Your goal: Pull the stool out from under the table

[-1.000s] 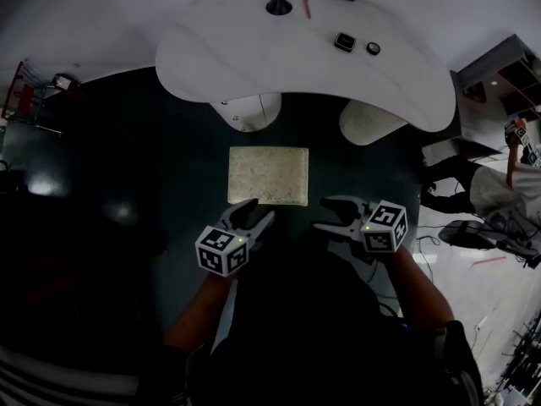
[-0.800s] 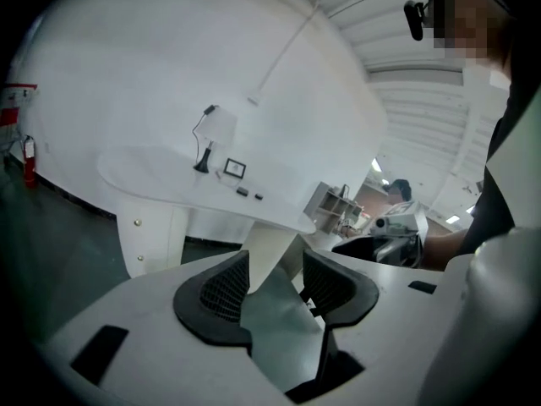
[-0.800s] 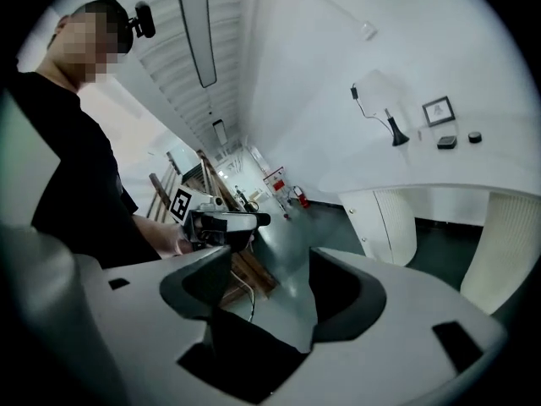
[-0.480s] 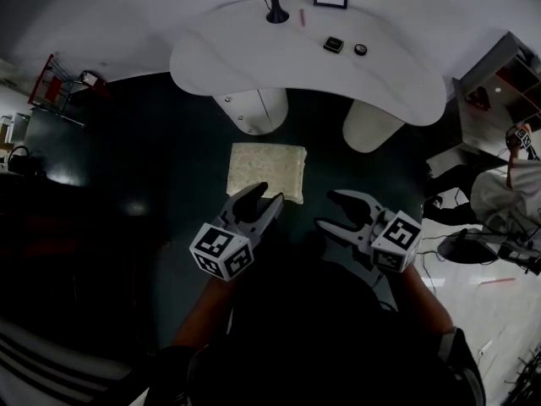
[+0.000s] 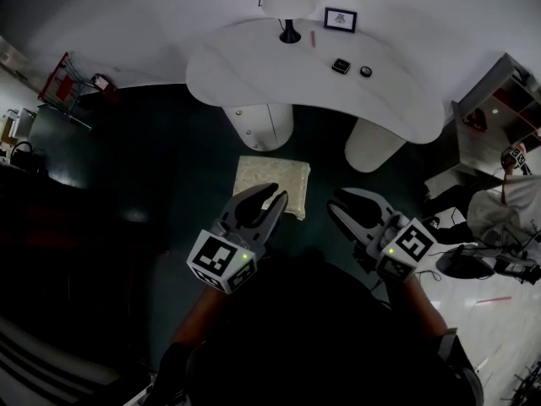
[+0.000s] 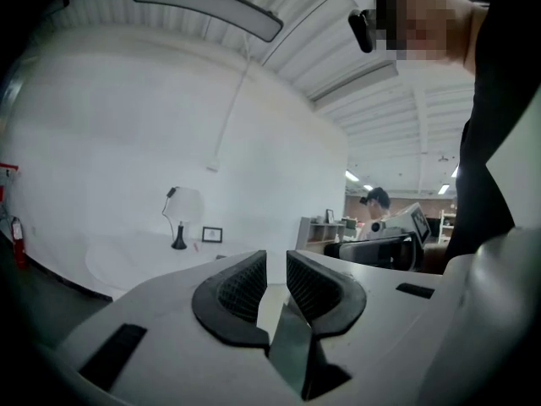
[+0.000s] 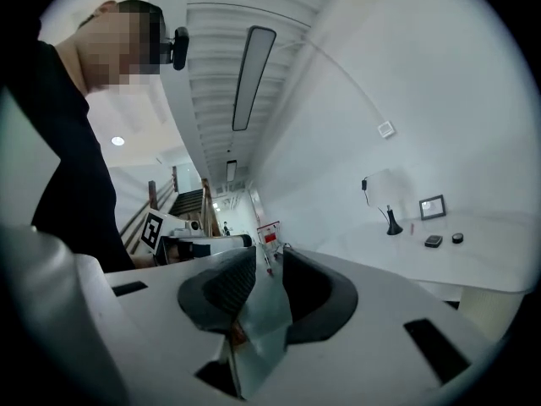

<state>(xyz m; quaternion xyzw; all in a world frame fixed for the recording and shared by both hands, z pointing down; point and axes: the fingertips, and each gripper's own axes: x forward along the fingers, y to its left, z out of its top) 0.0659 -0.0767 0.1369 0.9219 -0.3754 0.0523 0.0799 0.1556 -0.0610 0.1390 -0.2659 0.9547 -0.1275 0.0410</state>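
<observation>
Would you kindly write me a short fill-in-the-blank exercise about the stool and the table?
1. The stool stands fully ___ from under the table.
2. The table rests on ___ round legs.
3. In the head view, the frame stands right of the ___.
Missing: out; two; lamp.

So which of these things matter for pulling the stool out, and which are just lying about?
For the job: stool, standing clear of the table; left tool and right tool, jaws have just been closing with nothing between them.

Lying about: lamp, picture frame, pen, two small dark items, red cart.
</observation>
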